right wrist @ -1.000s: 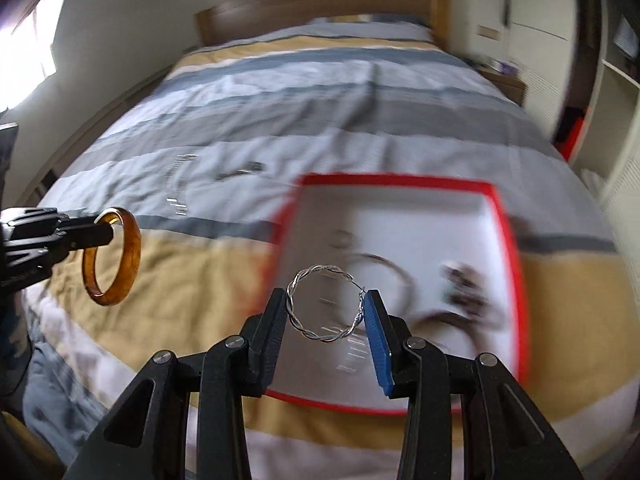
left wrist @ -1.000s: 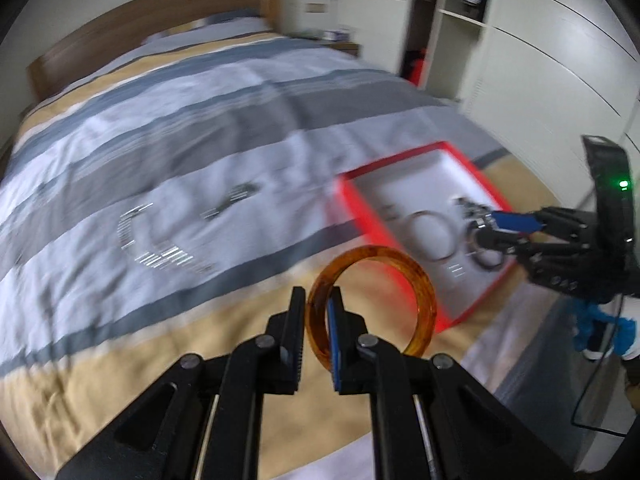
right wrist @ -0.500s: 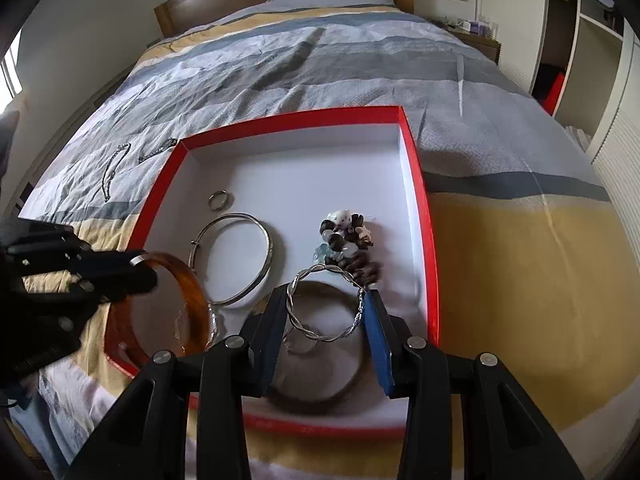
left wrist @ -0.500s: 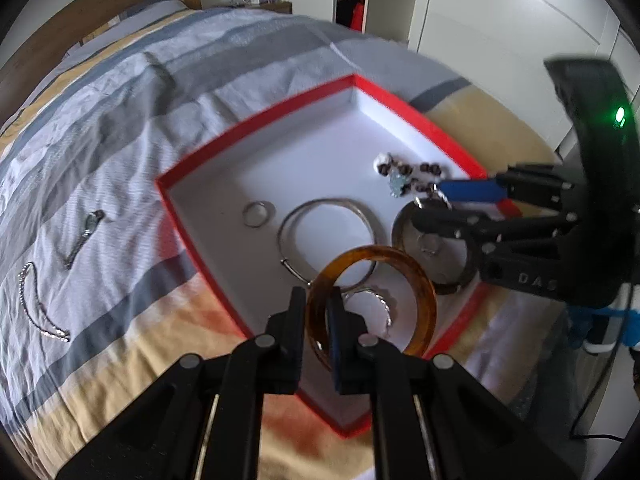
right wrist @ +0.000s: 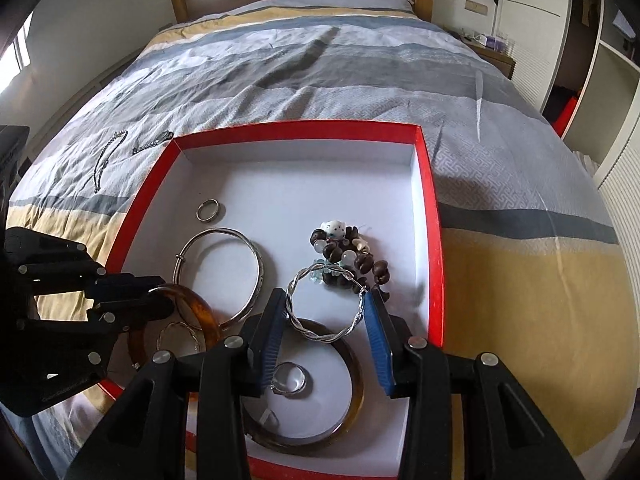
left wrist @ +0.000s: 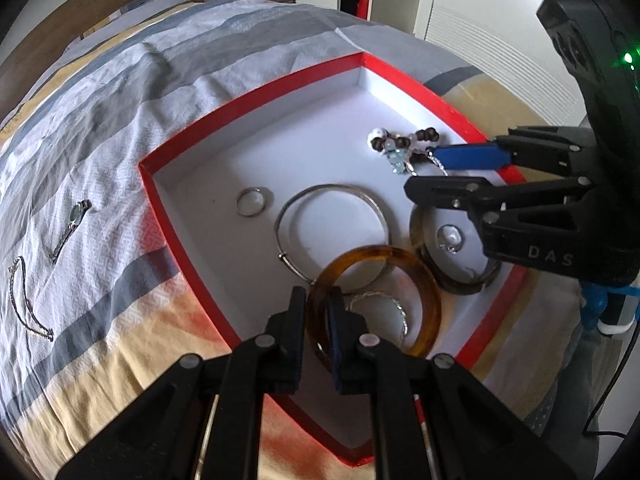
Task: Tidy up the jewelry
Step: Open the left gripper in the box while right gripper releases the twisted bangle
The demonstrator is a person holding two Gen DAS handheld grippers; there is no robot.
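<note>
On a striped bedspread (right wrist: 360, 80) sits a red-rimmed white box (right wrist: 430, 216) of jewelry. The left gripper (left wrist: 317, 312) clamps the near rim of a translucent amber bangle (left wrist: 424, 292) standing upright over the box's near corner. The right gripper (right wrist: 326, 312) pinches a twisted silver bracelet (right wrist: 320, 334) across its width, above a dark bangle (right wrist: 352, 404) on the box floor.

Bangles (right wrist: 224, 276) in box (right wrist: 428, 216) on bed (right wrist: 320, 76), chains (right wrist: 104, 160) left
</note>
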